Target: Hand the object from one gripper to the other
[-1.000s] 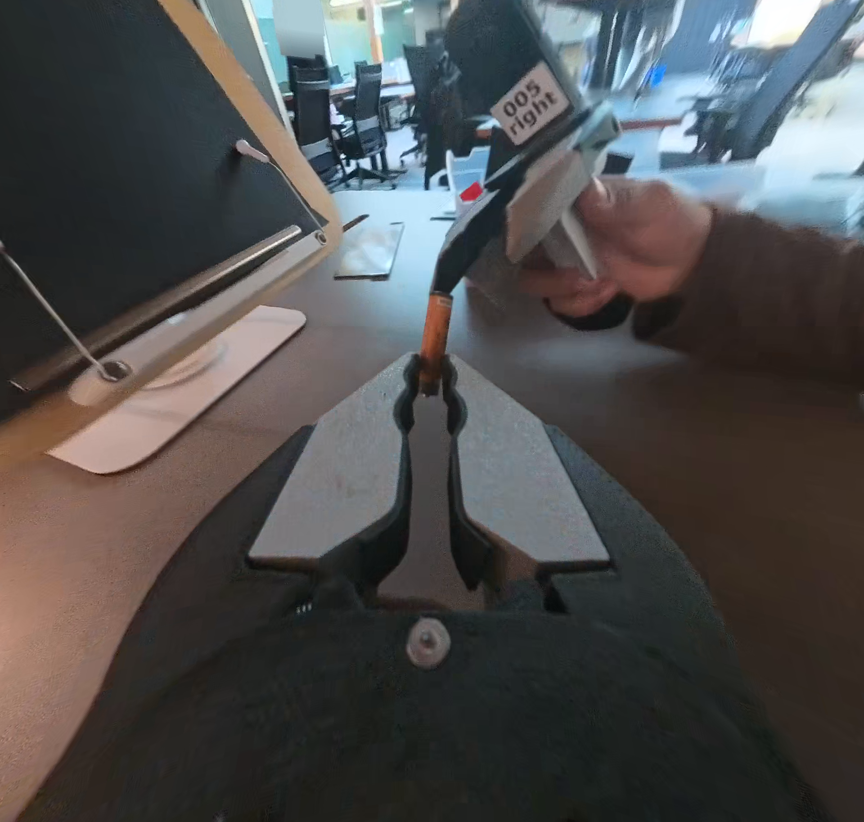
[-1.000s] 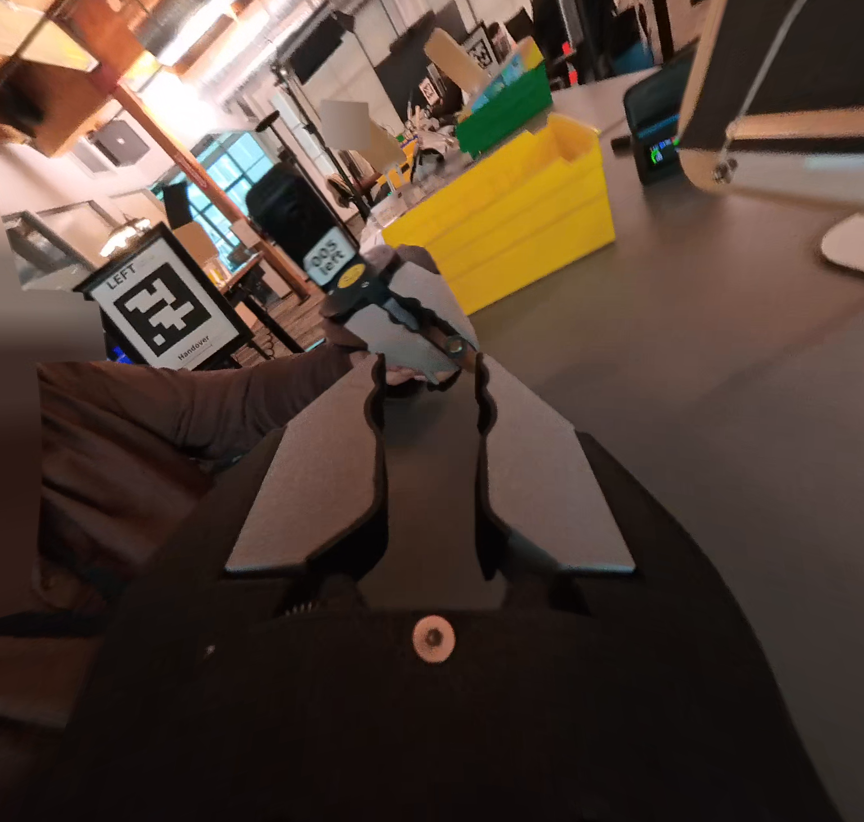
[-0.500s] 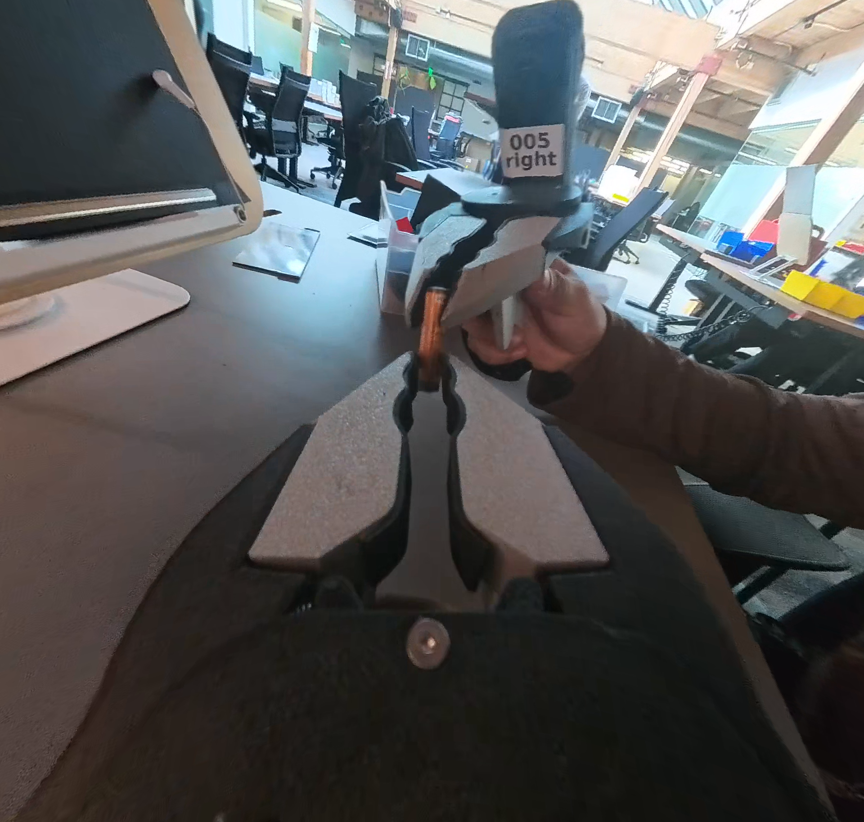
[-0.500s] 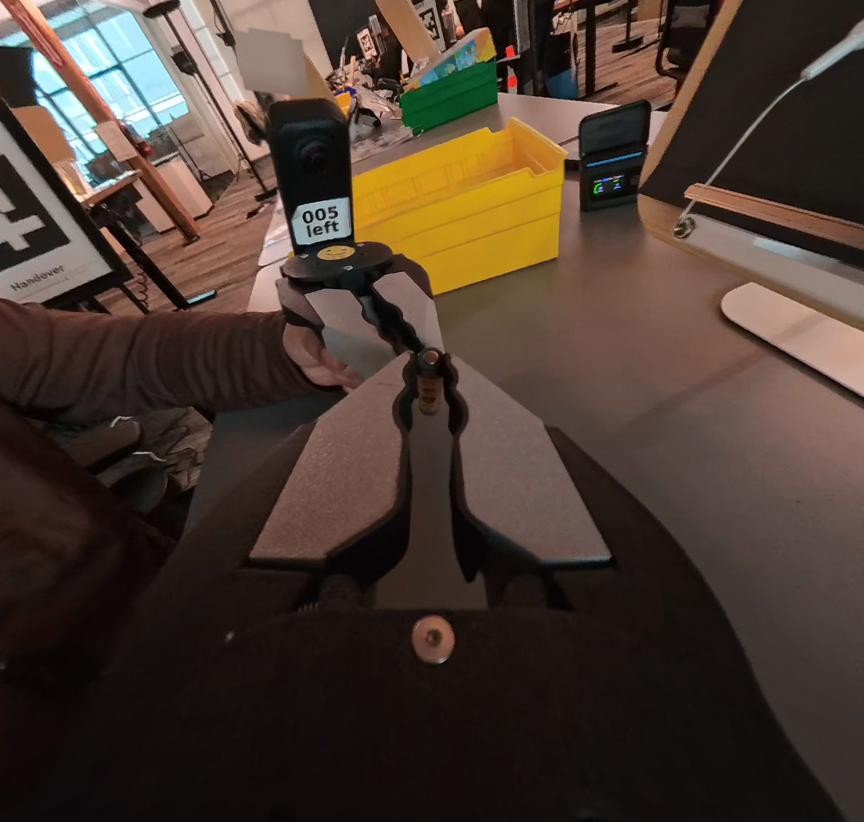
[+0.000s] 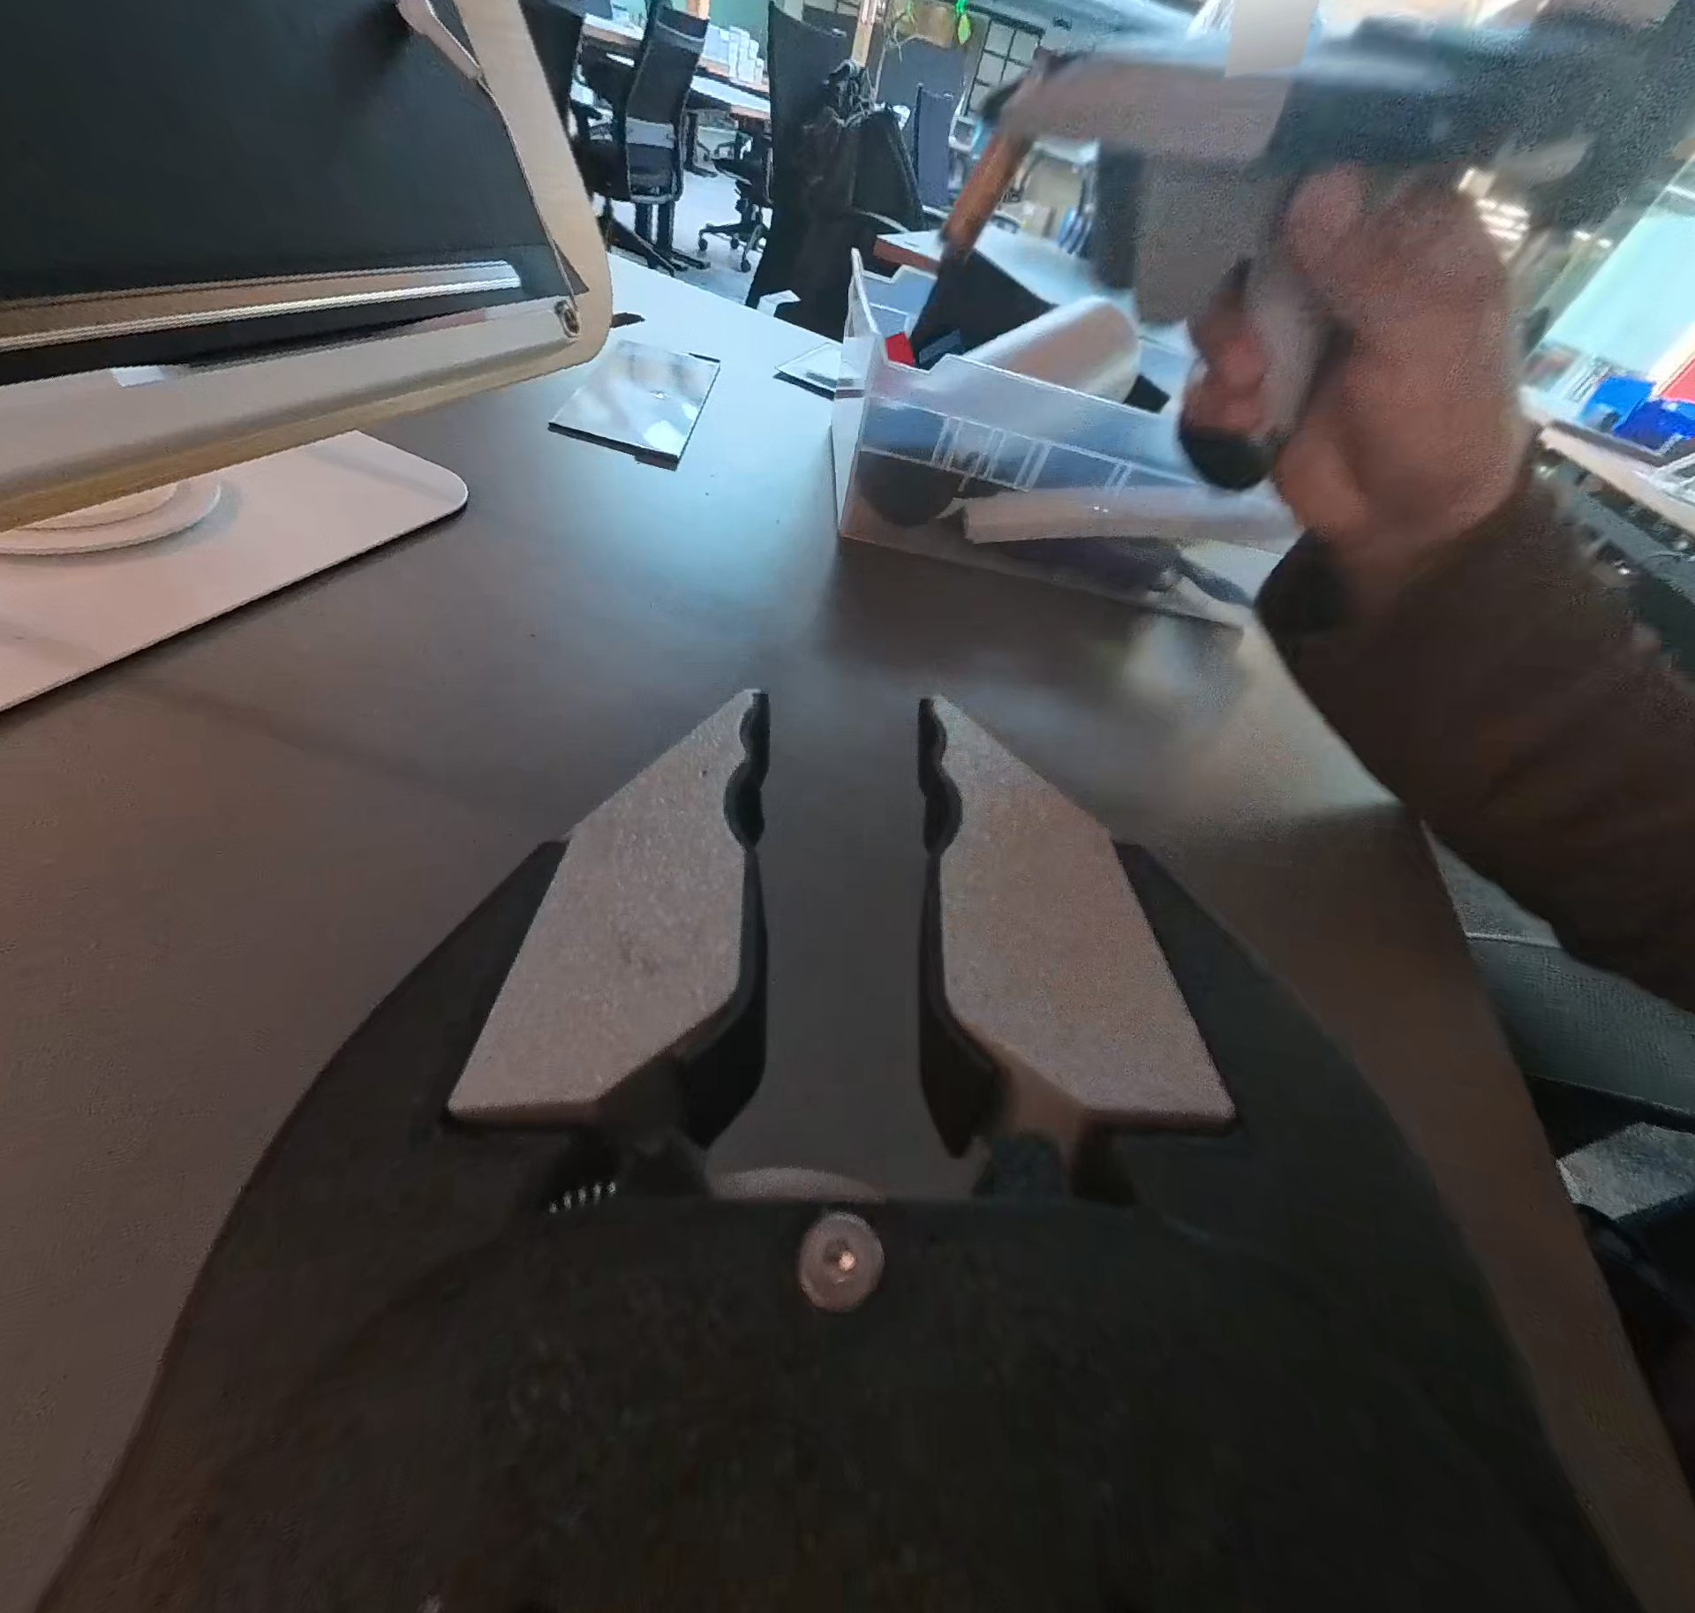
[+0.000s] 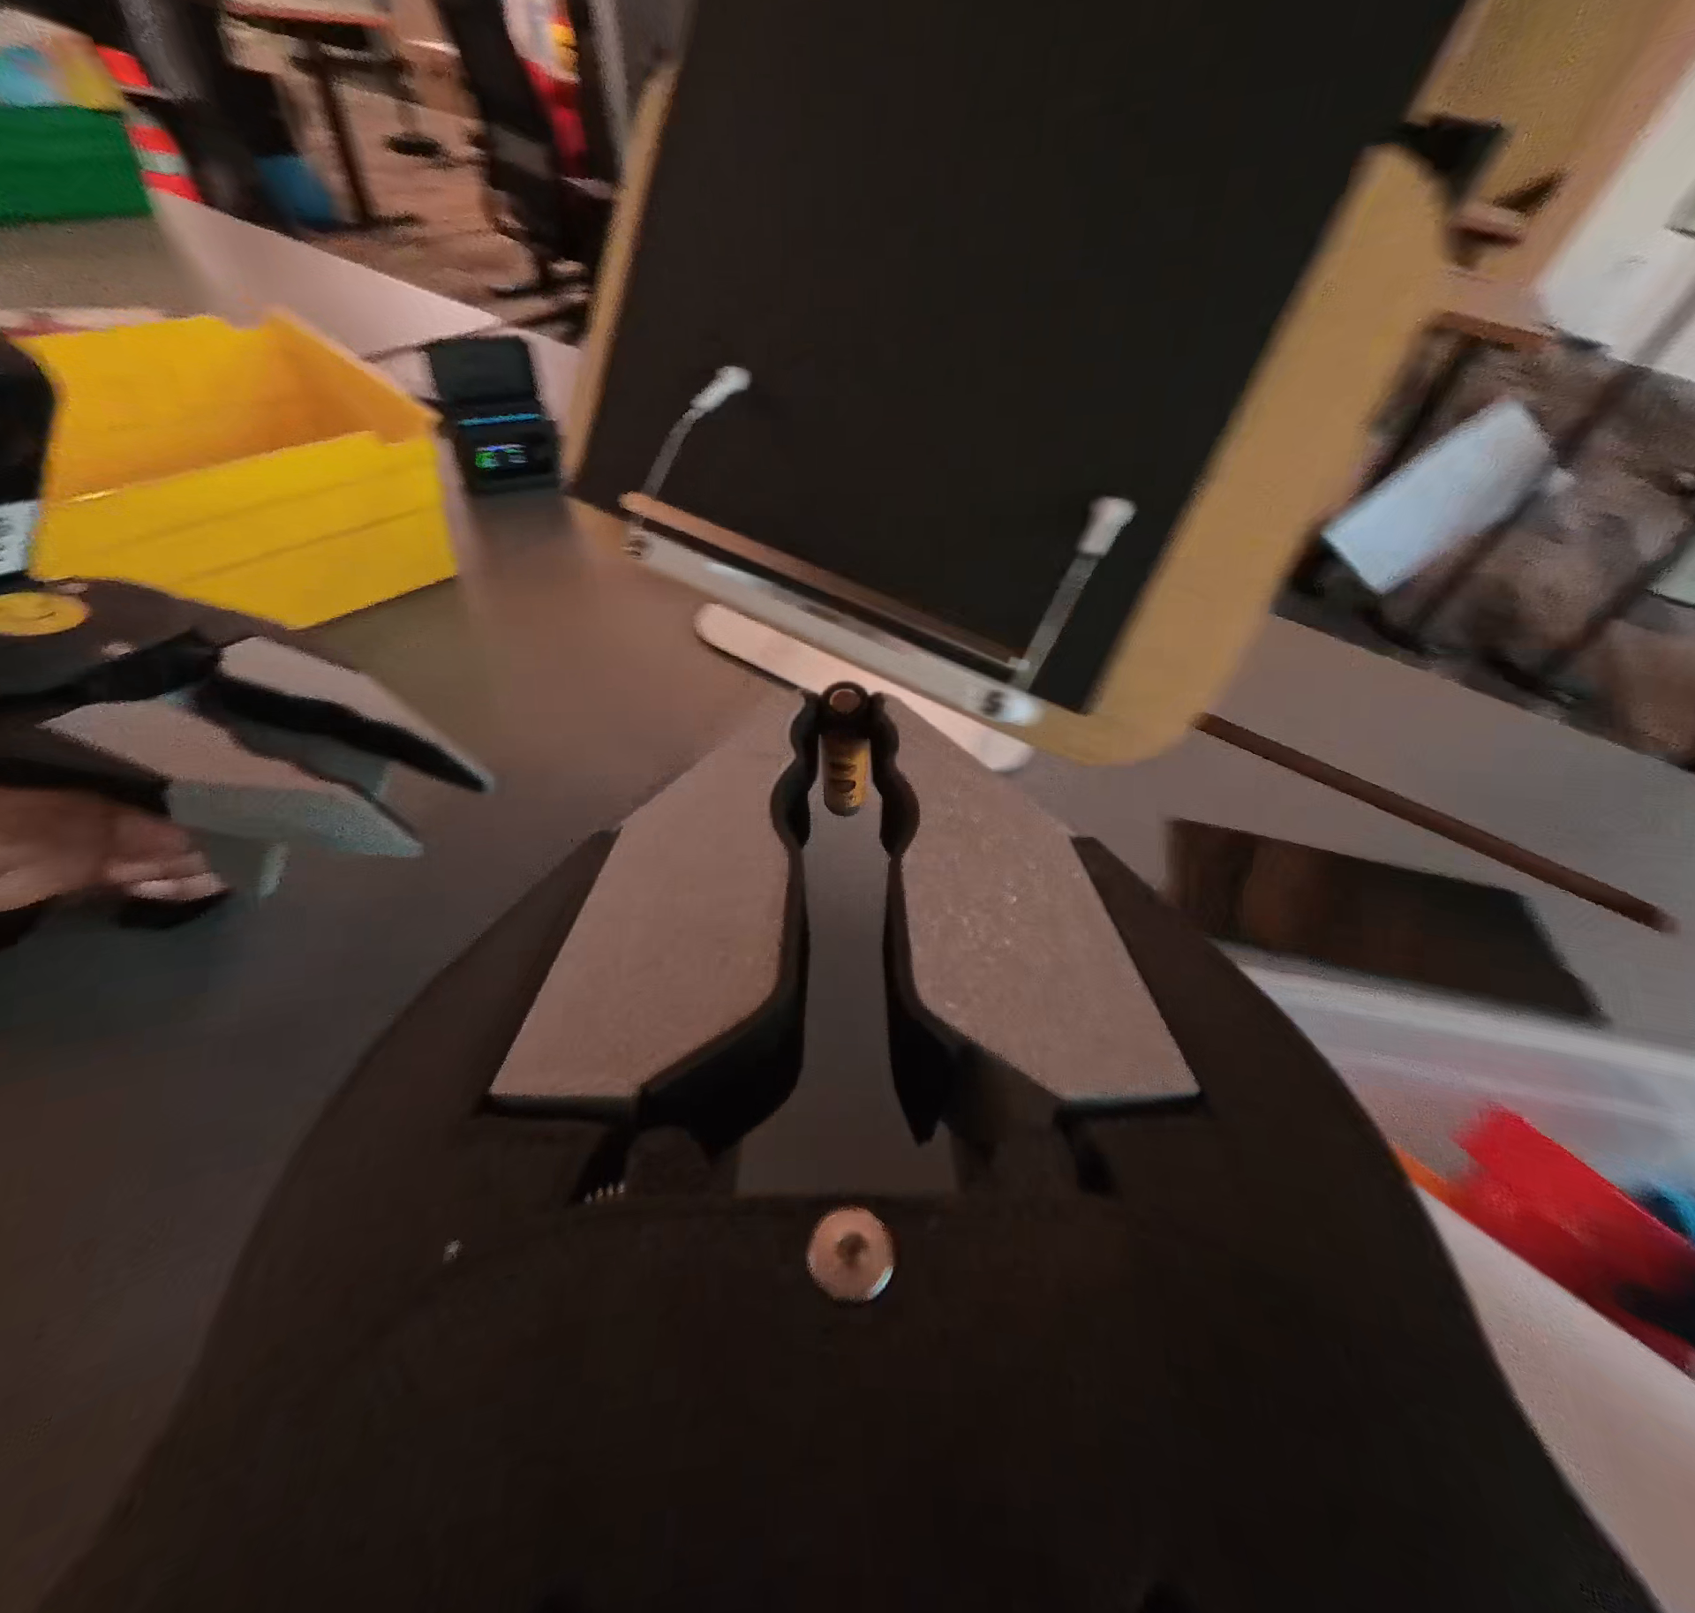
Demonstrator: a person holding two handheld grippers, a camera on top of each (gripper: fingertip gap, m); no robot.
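While its jaws stand apart over the dark table (image 5: 642,633) with nothing between them, the left gripper (image 5: 842,725) hovers low above the tabletop. Up at the far right of that view, the right gripper (image 5: 1018,115), blurred, is held in a person's hand (image 5: 1357,358) on a brown sleeve (image 5: 1513,716), and a small copper-coloured battery (image 5: 980,193) hangs down from its tips, well clear of the table. From the right gripper's own camera, its fingers (image 6: 697,908) are pinched onto that battery (image 6: 844,766) at the very tips, the cell lying along the fingers with one end facing forward. Just beyond stands a black board with a tan edge on a white stand (image 6: 1009,303), tilted. At the left of that view the left gripper (image 6: 449,817) shows as a blur with its fingers spread, near a yellow bin (image 6: 248,487). A clear plastic container (image 5: 1000,459) sits on the far side of the table, with office chairs (image 5: 642,120) behind.
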